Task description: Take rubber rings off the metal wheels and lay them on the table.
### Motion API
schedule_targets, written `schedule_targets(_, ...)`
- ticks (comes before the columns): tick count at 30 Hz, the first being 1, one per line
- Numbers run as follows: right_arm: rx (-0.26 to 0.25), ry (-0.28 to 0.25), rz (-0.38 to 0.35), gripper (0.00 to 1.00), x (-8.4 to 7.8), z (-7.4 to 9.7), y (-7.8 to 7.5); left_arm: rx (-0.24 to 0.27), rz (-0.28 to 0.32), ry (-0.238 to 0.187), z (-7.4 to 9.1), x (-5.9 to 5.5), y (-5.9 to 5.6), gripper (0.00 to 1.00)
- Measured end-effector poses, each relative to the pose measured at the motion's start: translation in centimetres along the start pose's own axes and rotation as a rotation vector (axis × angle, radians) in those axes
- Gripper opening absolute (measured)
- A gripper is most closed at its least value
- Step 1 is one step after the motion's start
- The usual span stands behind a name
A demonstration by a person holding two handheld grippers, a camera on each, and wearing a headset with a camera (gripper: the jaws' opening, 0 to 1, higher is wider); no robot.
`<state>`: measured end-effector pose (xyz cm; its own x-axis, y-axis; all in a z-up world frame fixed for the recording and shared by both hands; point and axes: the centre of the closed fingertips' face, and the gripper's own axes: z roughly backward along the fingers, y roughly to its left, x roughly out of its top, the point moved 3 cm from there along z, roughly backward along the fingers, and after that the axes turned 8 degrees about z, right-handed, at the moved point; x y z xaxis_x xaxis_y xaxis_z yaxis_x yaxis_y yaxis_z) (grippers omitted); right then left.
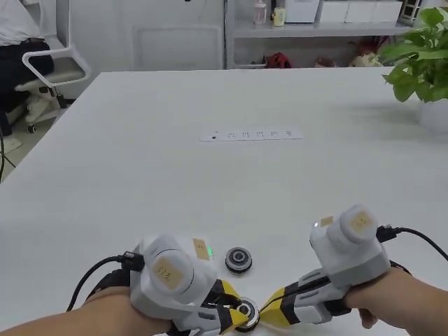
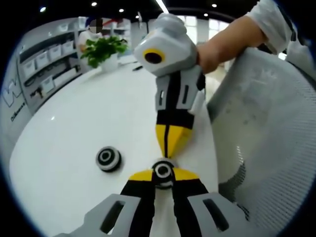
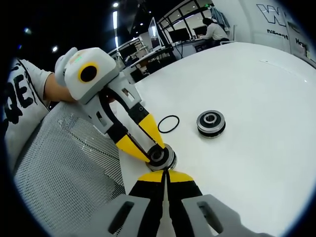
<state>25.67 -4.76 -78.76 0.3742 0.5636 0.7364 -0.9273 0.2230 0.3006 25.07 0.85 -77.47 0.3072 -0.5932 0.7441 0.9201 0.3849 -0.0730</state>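
Right gripper view: left hand-held gripper [image 3: 154, 151] clamps metal wheel [image 3: 166, 159]; right hand-held gripper [image 3: 166, 174] pinched narrow at its rim. Risk: off-centre pull twists wheel loose onto tabletop [image 3: 256, 94].

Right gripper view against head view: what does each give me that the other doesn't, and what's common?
Right gripper view: a loose black rubber ring lying by the left gripper. Head view: a plant at far right and a shelf behind. Both: the held wheel at the left gripper's jaws and a second wheel lying free.
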Motion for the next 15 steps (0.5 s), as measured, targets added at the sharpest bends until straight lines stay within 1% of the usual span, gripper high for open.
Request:
schedule_targets(4, -0.002, -0.006, -0.015, 0.00, 0.05, 0.06, -0.02, 0.002, -0.001, 0.002, 0.01, 0.01, -0.02, 0.12)
schedule_targets(7, -0.001, -0.030, -0.041, 0.00, 0.39, 0.29, -0.11, 0.002, -0.003, 0.004, 0.02, 0.00, -0.05, 0.12)
schedule_targets(15, -0.001, -0.041, -0.050, 0.00, 0.54, 0.37, -0.11, 0.003, -0.002, 0.006, 0.04, -0.01, -0.08, 0.12)
